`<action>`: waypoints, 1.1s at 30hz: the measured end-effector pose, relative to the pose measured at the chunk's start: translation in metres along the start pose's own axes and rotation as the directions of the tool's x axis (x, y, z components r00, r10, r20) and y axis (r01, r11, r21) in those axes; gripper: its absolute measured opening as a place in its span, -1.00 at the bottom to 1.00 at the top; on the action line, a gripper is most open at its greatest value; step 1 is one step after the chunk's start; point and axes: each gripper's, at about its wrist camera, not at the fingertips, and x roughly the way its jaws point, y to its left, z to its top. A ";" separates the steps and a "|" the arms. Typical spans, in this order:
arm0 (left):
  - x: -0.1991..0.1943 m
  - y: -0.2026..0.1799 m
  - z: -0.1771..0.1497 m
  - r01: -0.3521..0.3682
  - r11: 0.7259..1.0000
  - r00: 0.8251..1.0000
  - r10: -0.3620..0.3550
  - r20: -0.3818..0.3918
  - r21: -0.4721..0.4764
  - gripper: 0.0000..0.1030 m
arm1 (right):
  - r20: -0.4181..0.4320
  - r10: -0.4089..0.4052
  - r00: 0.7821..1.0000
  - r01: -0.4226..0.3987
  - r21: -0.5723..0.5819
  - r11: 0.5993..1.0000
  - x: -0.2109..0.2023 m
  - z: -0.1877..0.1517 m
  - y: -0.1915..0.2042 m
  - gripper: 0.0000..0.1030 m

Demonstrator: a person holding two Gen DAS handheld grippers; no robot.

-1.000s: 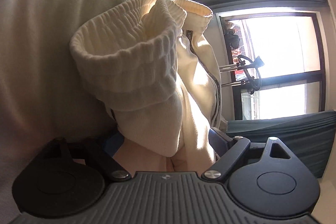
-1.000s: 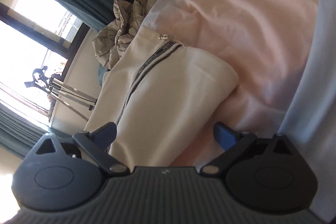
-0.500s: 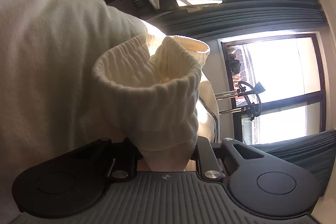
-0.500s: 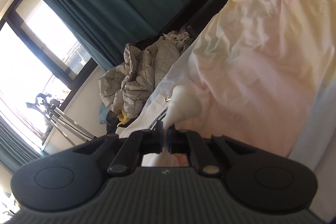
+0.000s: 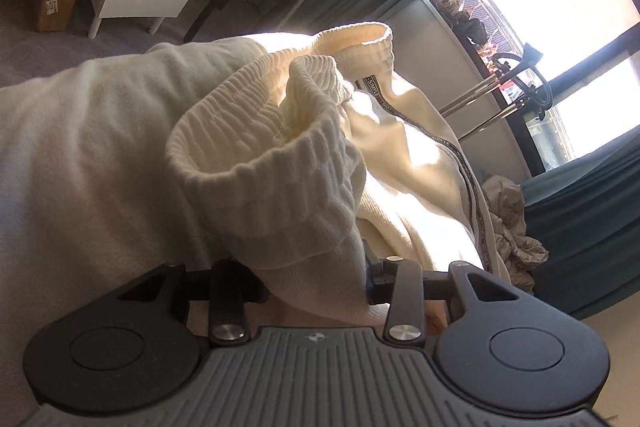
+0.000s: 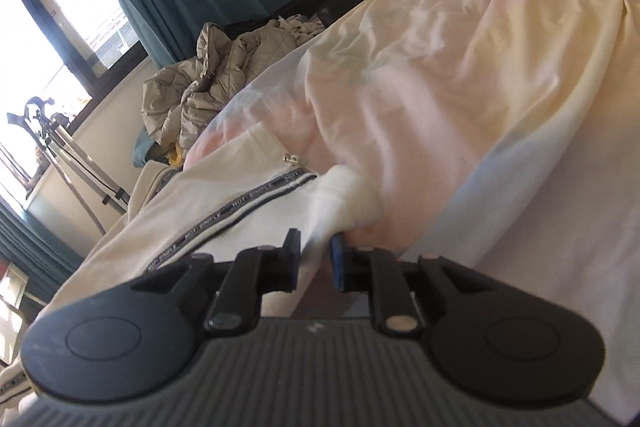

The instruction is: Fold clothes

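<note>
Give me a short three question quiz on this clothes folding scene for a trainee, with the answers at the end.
1. Which thing is between the jaws of the right gripper? A: the cream garment. B: a grey quilted jacket. C: a white cable.
2. True or false: the grey quilted jacket lies folded flat on the bed.
3. Fill in: the left gripper has the garment's ____ band between its jaws.
Key: 1 A. 2 False: the grey quilted jacket is a crumpled heap beside the pastel bedsheet. 3 ribbed. Both pairs of jaws are opening, with cloth between them.
</note>
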 end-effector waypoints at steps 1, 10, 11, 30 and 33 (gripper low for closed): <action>-0.004 -0.006 -0.001 -0.022 0.999 1.000 0.021 0.009 0.028 0.36 | -0.001 -0.007 1.000 0.007 -0.025 1.000 -0.004 -0.003 0.001 -0.25; -0.046 -0.057 -0.018 -0.200 0.949 0.980 0.191 0.061 0.244 0.55 | 0.021 -0.001 1.000 0.006 -0.224 0.975 -0.063 -0.028 0.015 0.09; -0.053 -0.059 -0.022 -0.224 0.935 0.974 0.209 0.082 0.275 0.57 | 0.020 0.012 1.000 -0.007 -0.251 0.968 -0.070 -0.033 0.019 0.10; 0.025 -0.081 0.101 0.093 0.950 0.987 -0.127 0.099 0.299 0.60 | -0.210 0.286 0.935 -0.354 -0.491 0.796 -0.200 -0.148 0.141 0.61; 0.068 -0.084 0.124 0.126 0.959 0.985 -0.152 0.087 0.254 0.58 | -0.225 0.285 0.932 -0.362 -0.507 0.782 -0.197 -0.160 0.150 0.66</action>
